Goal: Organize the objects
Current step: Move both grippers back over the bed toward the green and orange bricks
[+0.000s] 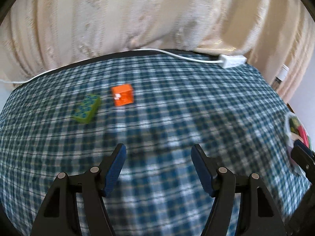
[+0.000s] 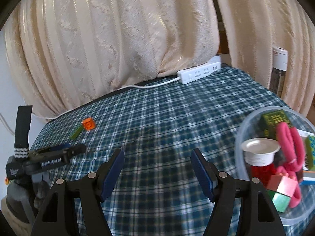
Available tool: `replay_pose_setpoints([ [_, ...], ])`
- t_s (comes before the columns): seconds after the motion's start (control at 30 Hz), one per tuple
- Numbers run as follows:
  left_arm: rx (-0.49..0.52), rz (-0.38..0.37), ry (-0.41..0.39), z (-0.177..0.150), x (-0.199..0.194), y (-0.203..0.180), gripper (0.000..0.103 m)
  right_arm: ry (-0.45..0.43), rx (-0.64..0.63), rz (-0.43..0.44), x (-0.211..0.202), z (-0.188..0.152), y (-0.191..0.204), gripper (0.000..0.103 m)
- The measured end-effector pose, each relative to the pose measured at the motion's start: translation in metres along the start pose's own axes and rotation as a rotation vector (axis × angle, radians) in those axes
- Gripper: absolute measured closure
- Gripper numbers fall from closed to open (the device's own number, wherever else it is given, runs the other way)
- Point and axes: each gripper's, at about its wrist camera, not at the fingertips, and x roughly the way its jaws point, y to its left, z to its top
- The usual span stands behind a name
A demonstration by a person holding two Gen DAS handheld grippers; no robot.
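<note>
L wrist: low, tilted down over tablecloth [image 1: 177,102] | R wrist: same, facing curtain [image 2: 118,39] | shared: orange block [image 1: 123,97]

A home room: cream curtains [image 2: 118,39] behind a table with checked cloth [image 2: 167,118] and power strip [image 2: 198,72].

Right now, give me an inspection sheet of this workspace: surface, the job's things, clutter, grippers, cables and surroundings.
Surface: table under a blue checked cloth, lying flat.
Job's things: orange block and green block lie loose side by side on the cloth. The clear tub at the right holds a white cup, a pink looped item, a patterned green box and shiny cubes.
Clutter: nothing seen.
Grippers: left gripper open, empty, over bare cloth; right gripper open, empty, beside the tub.
Cables: white power strip at the far edge, its cord running left.
Surroundings: cream curtain behind; white-capped bottle far right.
</note>
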Motion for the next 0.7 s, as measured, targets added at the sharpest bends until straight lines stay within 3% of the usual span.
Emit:
replay_pose_setpoints([
  [0.4,-0.087,0.125,0.007,0.011,0.021,0.080,0.033,0.056,-0.075,0.048,0.031,0.005,0.042,0.030],
  [0.7,-0.058,0.132,0.010,0.025,0.044,0.101,0.033,0.097,-0.114,0.069,0.051,0.005,0.065,0.030],
])
